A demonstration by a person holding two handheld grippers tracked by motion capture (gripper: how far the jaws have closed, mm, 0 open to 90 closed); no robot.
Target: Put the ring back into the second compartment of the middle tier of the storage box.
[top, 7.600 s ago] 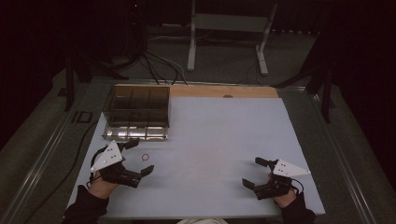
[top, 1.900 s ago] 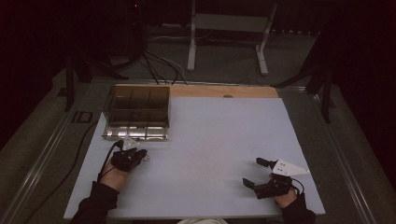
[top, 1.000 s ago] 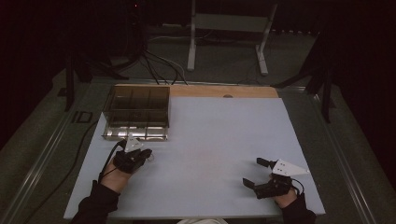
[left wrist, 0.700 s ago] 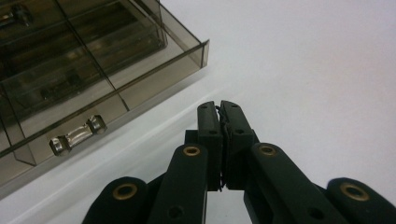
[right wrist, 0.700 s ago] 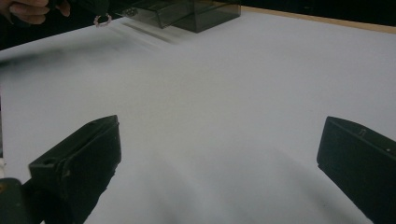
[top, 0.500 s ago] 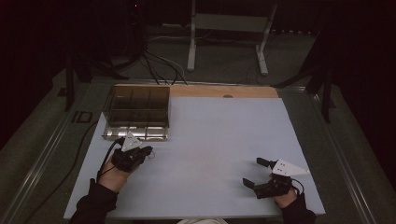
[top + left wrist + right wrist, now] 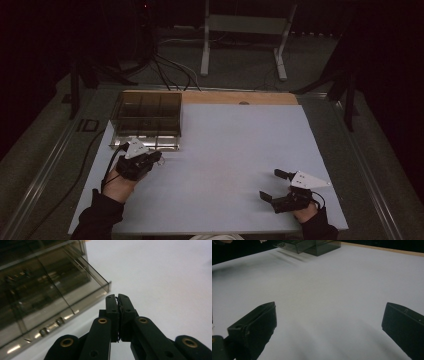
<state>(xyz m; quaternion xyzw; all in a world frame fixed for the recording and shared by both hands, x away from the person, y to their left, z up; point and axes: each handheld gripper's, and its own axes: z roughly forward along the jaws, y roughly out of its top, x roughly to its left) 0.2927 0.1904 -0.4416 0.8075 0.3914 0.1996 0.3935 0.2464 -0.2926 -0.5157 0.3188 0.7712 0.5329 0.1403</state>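
My left gripper (image 7: 158,156) hovers just above the white table, close to the front edge of a smoky clear compartment box (image 7: 147,94). In the left gripper view its jaws (image 7: 117,296) are shut on a thin dark wire-like loop (image 7: 117,315) that peeks out between the pads, and the box (image 7: 50,290) lies to the left with small metal parts inside. My right gripper (image 7: 269,184) rests near the table's front right, open with nothing between its jaws (image 7: 329,307).
The white table top (image 7: 240,145) has a wooden strip along its far edge. A cable runs from the left gripper off the table's left side. The far box corner (image 7: 317,246) is seen from the right gripper. A metal stand and cables sit on the floor behind.
My left gripper has lifted a little and edged toward the box with its jaws staying shut. The small ring that lay near it several seconds ago is gone from the table. The right gripper has not moved.
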